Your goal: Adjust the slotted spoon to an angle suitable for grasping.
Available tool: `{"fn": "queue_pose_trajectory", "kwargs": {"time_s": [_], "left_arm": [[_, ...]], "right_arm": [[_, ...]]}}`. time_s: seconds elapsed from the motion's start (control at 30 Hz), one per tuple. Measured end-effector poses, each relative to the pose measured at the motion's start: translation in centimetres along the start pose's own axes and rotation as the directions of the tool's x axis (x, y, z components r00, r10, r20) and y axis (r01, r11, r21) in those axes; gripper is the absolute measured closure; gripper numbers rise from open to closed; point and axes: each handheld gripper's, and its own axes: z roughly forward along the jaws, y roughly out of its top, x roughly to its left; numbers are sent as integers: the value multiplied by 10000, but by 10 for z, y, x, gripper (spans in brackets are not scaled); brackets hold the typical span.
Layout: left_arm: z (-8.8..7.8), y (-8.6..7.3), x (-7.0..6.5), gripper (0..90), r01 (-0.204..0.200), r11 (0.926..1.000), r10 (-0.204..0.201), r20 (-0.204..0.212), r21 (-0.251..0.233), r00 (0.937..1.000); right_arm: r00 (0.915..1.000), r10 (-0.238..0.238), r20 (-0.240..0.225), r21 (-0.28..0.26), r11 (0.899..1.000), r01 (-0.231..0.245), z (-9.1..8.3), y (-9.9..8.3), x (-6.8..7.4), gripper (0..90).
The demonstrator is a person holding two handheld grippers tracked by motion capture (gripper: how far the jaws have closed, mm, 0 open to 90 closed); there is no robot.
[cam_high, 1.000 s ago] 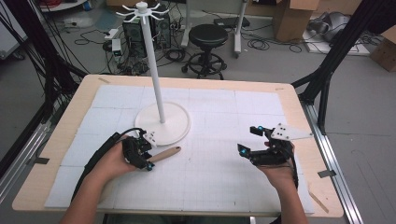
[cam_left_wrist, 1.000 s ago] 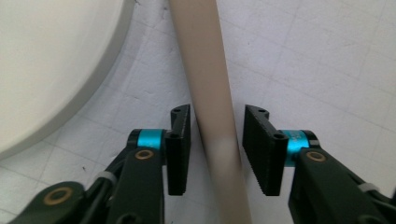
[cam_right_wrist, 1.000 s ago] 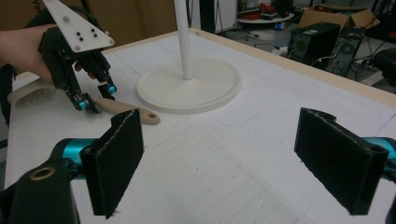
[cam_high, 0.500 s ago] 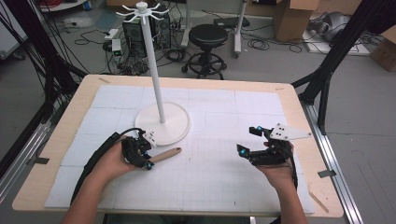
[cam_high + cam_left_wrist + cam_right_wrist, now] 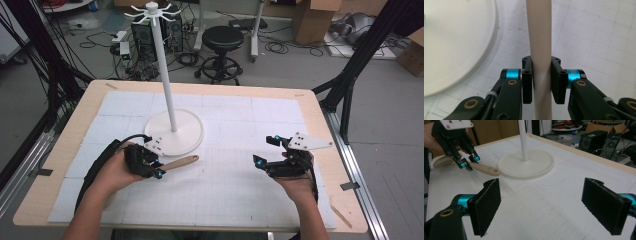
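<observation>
Left gripper (image 5: 150,167) jaws pinching a wooden handle (image 5: 539,50), perhaps a spoon's, beside the stand base (image 5: 175,132); right gripper (image 5: 267,152) jaws spread, empty.

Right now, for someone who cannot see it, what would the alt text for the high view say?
A person's left hand-held gripper is shut on a wooden spoon just in front of the round base of a tall white stand. The right hand-held gripper hovers open and empty over the white gridded table.
</observation>
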Motion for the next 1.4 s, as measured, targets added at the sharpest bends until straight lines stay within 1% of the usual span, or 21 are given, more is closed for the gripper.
{"fn": "queue_pose_trajectory", "kwargs": {"time_s": [0.13,0.2,0.23,0.27,0.4,0.47,0.5,0.53,0.57,0.6,0.63,0.67,0.7,0.83,1.03,1.17,1.2,1.3,1.33,1.37,1.4], "left_arm": [[-14,5,1,747,-115,9979,109,-104,-638,9999],[-22,8,2,747,-151,9963,128,-278,-847,9995],[-25,9,2,747,-44,9948,24,-202,-1021,9998],[-30,11,2,747,-144,9941,115,-277,-1073,9996],[-43,17,3,747,-165,9880,126,-264,-1533,9996],[-51,19,4,747,-301,9851,248,-333,-1695,9991],[-53,20,4,747,-212,9808,160,-287,-1936,9995],[-57,21,4,747,-273,9790,219,-289,-2022,9993],[-59,22,4,747,-272,9747,221,-255,-2218,9994],[-59,22,4,747,-272,9747,221,-255,-2218,9994],[-64,23,3,748,-259,9675,216,-196,-2517,9996],[-64,23,3,747,-259,9675,216,-196,-2517,9996],[-70,25,3,748,-295,9610,263,-152,-2748,9995],[-80,29,4,748,-331,9456,299,-149,-3238,9994],[-88,34,5,748,-282,9179,351,102,-3958,9993],[-90,38,6,748,-251,9118,350,166,-4099,9992],[-91,39,7,748,-358,9128,448,126,-4068,9989],[-91,41,7,748,-364,9095,504,229,-4140,9985],[-92,43,7,748,-404,9059,611,357,-4216,9975],[-92,43,7,748,-466,9066,678,359,-4194,9971],[-93,44,7,748,-490,9045,706,355,-4237,9969]], "right_arm": [[10000,-18,28,-68,10000,18,0,0,-1,150],[10000,-11,48,-57,10000,12,1,0,0,150],[10000,2,35,-31,10000,-2,1,0,0,150],[10000,-7,17,-30,10000,7,1,0,0,150],[10000,-14,-8,-53,10000,14,1,0,0,150],[10000,1,23,-76,10000,-1,1,1,0,150],[10000,-30,25,-104,9999,30,1,1,0,150],[10000,-57,30,-123,9999,57,0,1,0,150],[10000,-52,17,-125,9999,52,0,1,1,150],[10000,-52,17,-125,9999,52,0,1,1,150],[10000,-72,15,-132,9999,72,0,1,1,150],[10000,-72,15,-132,9999,72,0,1,1,150],[10000,-66,-13,-122,9999,66,1,1,1,150],[10000,-61,-24,-97,9999,60,2,1,2,150],[10000,-19,-82,-134,9999,18,2,1,1,150],[10000,-44,-70,-205,9998,43,2,1,0,149],[10000,-23,-61,-192,9998,21,1,1,1,149],[10000,-38,-53,-242,9997,37,0,1,0,149],[10000,2,-40,-241,9997,-3,0,1,0,149],[10000,20,-71,-240,9997,-22,0,2,0,150],[10000,-11,-83,-254,9997,9,0,2,0,149]]}}
